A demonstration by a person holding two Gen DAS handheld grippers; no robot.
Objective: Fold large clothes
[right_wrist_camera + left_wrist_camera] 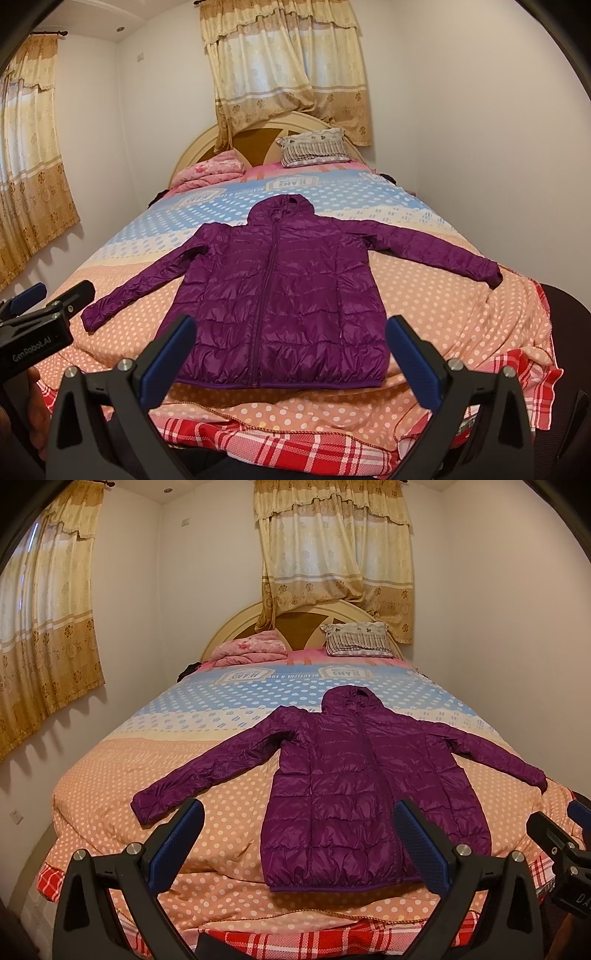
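Observation:
A purple hooded puffer jacket (351,775) (280,295) lies flat and face up on the bed, zipped, hood toward the headboard, both sleeves spread out to the sides. My left gripper (299,812) hovers open above the foot of the bed, near the jacket's hem and left sleeve cuff (147,805), holding nothing. My right gripper (291,328) is open too, above the hem, with nothing between its blue pads. Each gripper shows at the edge of the other's view: the right gripper (565,834) and the left gripper (40,317).
The bed (221,775) carries a polka-dot cover over a red plaid sheet (258,443). A folded pink blanket (251,651) and a pillow (358,638) lie at the headboard. Curtains hang behind and at left. A wall runs close along the right side.

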